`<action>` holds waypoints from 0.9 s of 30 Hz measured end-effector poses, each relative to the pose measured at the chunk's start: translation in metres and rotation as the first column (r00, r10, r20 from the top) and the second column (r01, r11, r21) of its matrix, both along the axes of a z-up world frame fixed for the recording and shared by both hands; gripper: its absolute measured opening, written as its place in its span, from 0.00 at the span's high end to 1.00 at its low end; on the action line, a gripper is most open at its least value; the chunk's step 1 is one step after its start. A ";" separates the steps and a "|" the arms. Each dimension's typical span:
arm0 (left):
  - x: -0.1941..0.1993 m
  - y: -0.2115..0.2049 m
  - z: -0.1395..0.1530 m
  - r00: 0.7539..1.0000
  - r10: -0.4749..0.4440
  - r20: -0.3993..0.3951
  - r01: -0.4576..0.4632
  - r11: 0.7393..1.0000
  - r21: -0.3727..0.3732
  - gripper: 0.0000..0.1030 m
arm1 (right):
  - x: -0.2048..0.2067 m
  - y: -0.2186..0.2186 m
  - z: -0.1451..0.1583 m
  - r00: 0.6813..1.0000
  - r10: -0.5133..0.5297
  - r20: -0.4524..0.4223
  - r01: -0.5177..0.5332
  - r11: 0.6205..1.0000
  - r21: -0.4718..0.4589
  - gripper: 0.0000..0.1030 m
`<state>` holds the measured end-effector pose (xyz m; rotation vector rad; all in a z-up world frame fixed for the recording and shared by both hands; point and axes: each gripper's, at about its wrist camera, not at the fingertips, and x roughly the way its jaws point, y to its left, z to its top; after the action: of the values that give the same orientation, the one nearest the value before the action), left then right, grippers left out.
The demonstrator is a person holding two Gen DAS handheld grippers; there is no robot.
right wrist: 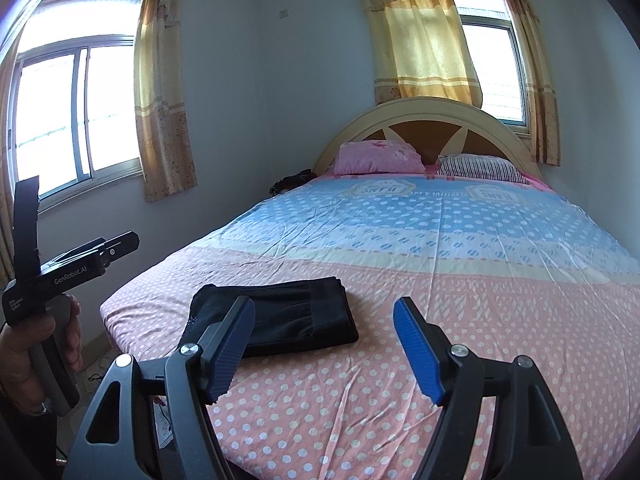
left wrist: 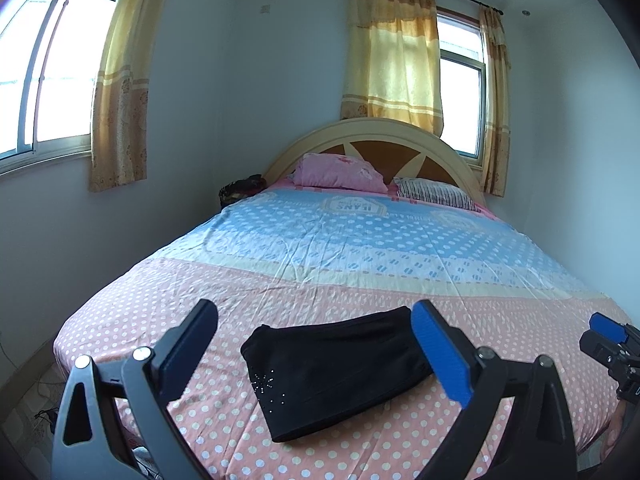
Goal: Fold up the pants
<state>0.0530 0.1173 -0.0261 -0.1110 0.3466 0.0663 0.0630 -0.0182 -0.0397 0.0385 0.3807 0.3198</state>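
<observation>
The black knit pants [left wrist: 336, 372] lie folded compactly on the near pink-dotted bed [left wrist: 280, 280], both jaws open, task seemingly done

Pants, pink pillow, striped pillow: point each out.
pants [left wrist: 332, 372], left wrist view, middle of the folded black cloth.
pink pillow [right wrist: 378, 157], right wrist view, centre of its face.
striped pillow [right wrist: 480, 167], right wrist view, centre of its top.

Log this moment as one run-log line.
pants: folded, on bed | left gripper: open, empty | right gripper: open, empty
</observation>
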 end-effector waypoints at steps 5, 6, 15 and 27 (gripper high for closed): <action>0.001 -0.002 -0.001 1.000 0.002 -0.004 -0.002 1.000 0.000 0.03 | 0.000 0.000 -0.001 1.000 0.001 -0.004 -0.001 1.000 0.000 0.29; 0.001 -0.001 -0.001 1.000 0.000 -0.005 0.000 1.000 0.001 0.03 | 0.000 0.001 -0.002 1.000 0.002 -0.005 -0.002 1.000 -0.001 0.29; 0.002 -0.001 -0.003 1.000 -0.001 -0.009 0.001 1.000 -0.003 0.00 | -0.002 0.005 -0.006 1.000 0.010 -0.006 -0.010 1.000 -0.004 0.29; -0.004 0.000 0.004 1.000 0.011 0.027 -0.011 1.000 -0.016 0.00 | -0.006 0.006 -0.002 1.000 0.012 0.014 -0.012 1.000 -0.004 0.29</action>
<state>0.0492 0.1176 -0.0219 -0.1296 0.3194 0.0727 0.0571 -0.0124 -0.0420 0.0296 0.3676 0.3312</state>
